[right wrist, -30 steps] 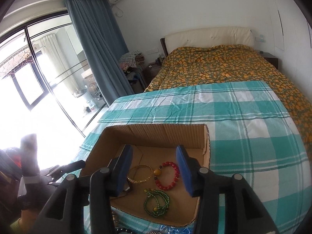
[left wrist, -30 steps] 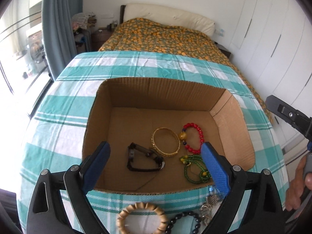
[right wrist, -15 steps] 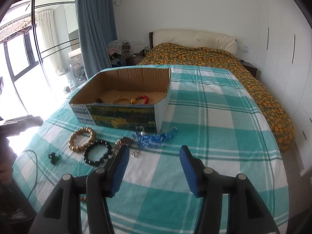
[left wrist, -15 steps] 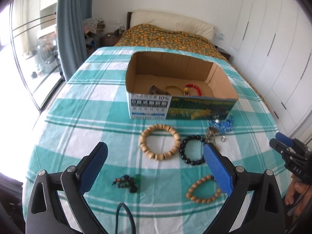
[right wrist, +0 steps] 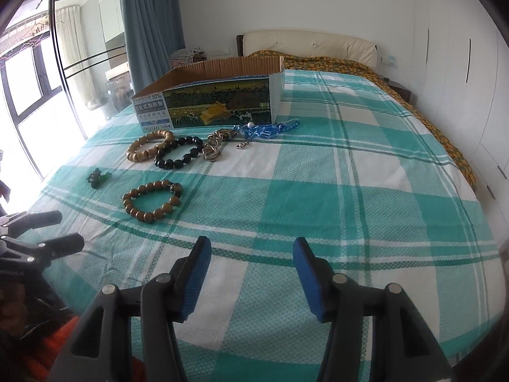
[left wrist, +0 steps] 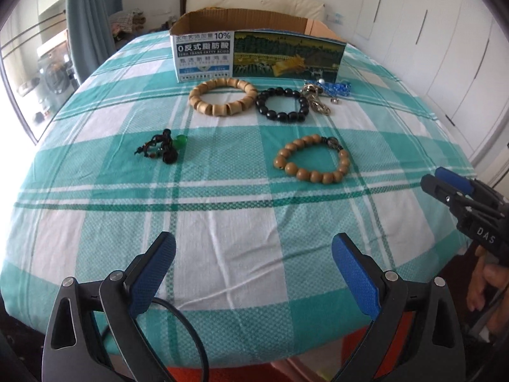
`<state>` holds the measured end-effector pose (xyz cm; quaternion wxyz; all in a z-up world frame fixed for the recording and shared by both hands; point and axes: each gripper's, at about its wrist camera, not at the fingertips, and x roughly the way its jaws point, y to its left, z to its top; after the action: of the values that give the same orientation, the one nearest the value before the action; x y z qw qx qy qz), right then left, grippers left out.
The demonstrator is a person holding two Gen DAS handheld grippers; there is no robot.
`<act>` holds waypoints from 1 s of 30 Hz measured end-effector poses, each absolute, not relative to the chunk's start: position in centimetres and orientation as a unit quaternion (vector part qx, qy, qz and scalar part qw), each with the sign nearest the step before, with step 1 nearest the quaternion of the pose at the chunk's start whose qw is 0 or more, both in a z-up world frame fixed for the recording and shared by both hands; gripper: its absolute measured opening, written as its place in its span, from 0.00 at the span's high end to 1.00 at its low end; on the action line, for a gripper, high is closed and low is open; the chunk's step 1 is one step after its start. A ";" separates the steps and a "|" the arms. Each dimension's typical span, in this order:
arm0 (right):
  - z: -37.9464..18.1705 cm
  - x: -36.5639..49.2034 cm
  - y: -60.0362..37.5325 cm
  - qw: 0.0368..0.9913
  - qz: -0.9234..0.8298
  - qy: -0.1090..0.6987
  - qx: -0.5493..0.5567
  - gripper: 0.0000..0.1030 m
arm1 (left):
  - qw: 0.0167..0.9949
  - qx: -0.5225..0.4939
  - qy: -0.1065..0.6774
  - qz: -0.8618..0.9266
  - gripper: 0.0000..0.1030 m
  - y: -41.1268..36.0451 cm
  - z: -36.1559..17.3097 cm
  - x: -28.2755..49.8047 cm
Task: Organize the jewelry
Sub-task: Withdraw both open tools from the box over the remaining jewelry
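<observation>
Jewelry lies on a green checked cloth in front of a cardboard box (left wrist: 257, 52), also in the right wrist view (right wrist: 210, 102). There is a pale wooden bracelet (left wrist: 222, 96), a black bead bracelet (left wrist: 282, 104), a brown bead bracelet (left wrist: 313, 159) (right wrist: 152, 201), a metal chain (left wrist: 315, 100), a blue bead string (left wrist: 334, 87) and a dark cord piece with a green bead (left wrist: 163, 149). My left gripper (left wrist: 253, 267) is open and empty near the table's front edge. My right gripper (right wrist: 251, 270) is open and empty, low over the cloth at the front right.
The table's front edge runs just under both grippers. A black cable (left wrist: 187, 328) hangs by the left gripper. A bed (right wrist: 334, 60) stands behind the table, a curtain and window at the left, white wardrobe doors (left wrist: 445, 47) at the right.
Both grippers have pulled back and down from over the box to the table's front edge. The box, seen from above before, now stands far off. Both grippers stay open and empty.
</observation>
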<state>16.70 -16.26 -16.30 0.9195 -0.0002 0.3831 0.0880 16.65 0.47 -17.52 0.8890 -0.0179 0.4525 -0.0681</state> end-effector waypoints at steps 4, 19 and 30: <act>-17.3 16.4 -16.0 0.917 0.085 0.390 -0.001 0.47 | 0.890 -0.031 0.451 -0.057 0.04 1.0 -18.3 16.8; -18.7 15.7 -15.7 0.923 0.082 0.376 -0.004 0.46 | 0.900 0.006 0.436 -0.028 0.00 0.8 -19.6 17.9; -18.9 15.6 -15.4 0.928 0.073 0.366 -0.008 0.46 | 0.903 0.006 0.429 -0.029 0.00 0.7 -19.7 17.8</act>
<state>15.56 -15.43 -18.88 0.9278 -0.0083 0.3658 0.0728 17.76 0.70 -19.66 0.9027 0.0062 0.4293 -0.0293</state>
